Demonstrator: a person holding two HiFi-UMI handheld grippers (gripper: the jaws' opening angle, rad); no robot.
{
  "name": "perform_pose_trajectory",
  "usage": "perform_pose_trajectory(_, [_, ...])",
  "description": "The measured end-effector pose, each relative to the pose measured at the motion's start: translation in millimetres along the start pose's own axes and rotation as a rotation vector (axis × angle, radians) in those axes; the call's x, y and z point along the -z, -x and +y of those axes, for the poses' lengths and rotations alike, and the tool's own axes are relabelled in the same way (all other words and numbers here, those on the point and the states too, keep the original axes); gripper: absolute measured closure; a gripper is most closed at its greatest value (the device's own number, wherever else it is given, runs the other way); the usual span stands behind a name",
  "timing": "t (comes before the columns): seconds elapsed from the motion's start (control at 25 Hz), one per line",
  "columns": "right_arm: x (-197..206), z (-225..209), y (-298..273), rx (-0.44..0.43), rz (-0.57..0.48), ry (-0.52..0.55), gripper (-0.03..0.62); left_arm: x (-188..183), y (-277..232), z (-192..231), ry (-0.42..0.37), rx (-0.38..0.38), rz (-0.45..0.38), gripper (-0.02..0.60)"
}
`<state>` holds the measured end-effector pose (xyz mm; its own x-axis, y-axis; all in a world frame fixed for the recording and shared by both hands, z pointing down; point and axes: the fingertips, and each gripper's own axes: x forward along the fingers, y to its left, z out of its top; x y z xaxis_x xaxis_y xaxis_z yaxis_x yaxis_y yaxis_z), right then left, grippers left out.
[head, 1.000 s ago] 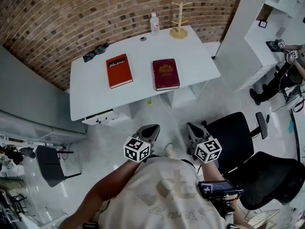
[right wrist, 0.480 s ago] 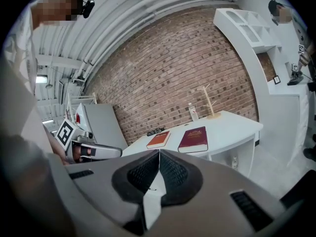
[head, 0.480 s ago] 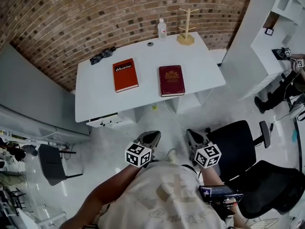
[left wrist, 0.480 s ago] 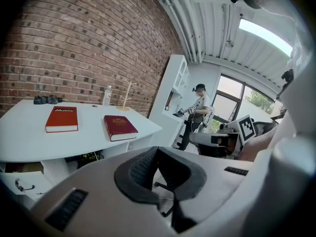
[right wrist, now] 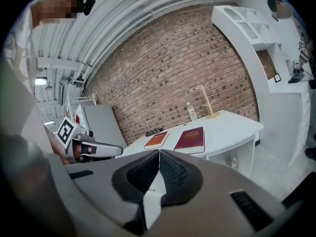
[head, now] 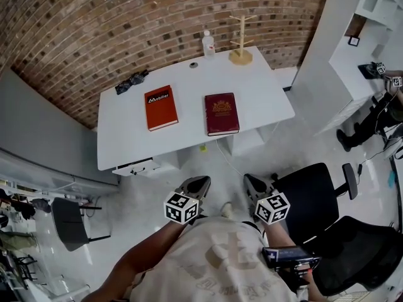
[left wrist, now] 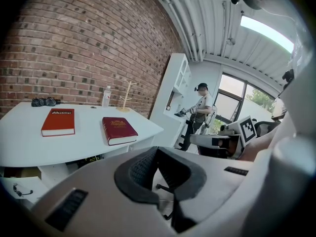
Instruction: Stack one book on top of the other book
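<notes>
**Change of state.** Across the last second, nothing on the table (head: 126,145) changed. The orange book (head: 160,107) and the dark red book (head: 221,114) kept their places. Both lay flat and closed near the middle of the surface, side by side and apart. The orange book lay toward the left edge and the dark red book toward the right edge. Only the framing of the head view shifted slightly.

The left gripper (head: 196,182) and the right gripper (head: 250,181) stayed low in front of the person's torso, well short of the table's near edge. Each gripper view showed its 2 jaws pressed together with nothing between them.

**Meaning for the task.** The stack was judged not yet begun, and 0 books had been lifted. Either book remained free to be taken. The jaws would need to open before any grasp.

**Containers.**
- 1 bottle (head: 208,44) stood upright at the far edge. Its contents could not be made out.
- A wooden peg stand (head: 240,40) stood just beside the bottle, toward the far right corner. Its pegs were bare.
- A dark item (head: 131,82) lay at the far left corner, and it was too small to identify.
</notes>
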<state>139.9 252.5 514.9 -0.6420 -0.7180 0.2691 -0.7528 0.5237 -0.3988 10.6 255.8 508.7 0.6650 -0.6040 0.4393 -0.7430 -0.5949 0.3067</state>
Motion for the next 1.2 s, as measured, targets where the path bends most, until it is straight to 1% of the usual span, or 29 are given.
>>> perform_pose_trajectory(0.16, [-5.7,-13.2,-3.1,-0.002,-0.002,0.002,0.572,-6.4,-11.7,-1.2,-0.015,-0.003,-0.001,0.563])
perform_pose_trajectory(0.36, [-12.4,-21.4,-10.5,-0.018,0.002,0.0,0.572,-14.2,-18.8,1.4,-0.012,-0.021,-0.009,0.561])
perform_pose_trajectory(0.88, [-12.2,-24.7,-20.7,-0.045,0.029,-0.019,0.572,-18.5,-14.6,10.8,0.01,-0.072,-0.005,0.561])
perform_pose_trajectory(1.04, [-12.0,-25.2,-26.0,-0.044,0.034,-0.024,0.572,-16.6,-17.4,17.3,0.019,-0.07,0.005,0.561])
perform_pose_trajectory(1.2, [-11.5,-34.4,-31.4,-0.024,0.04,-0.03,0.572,-18.0,-28.7,26.1,0.027,-0.057,0.01,0.561])
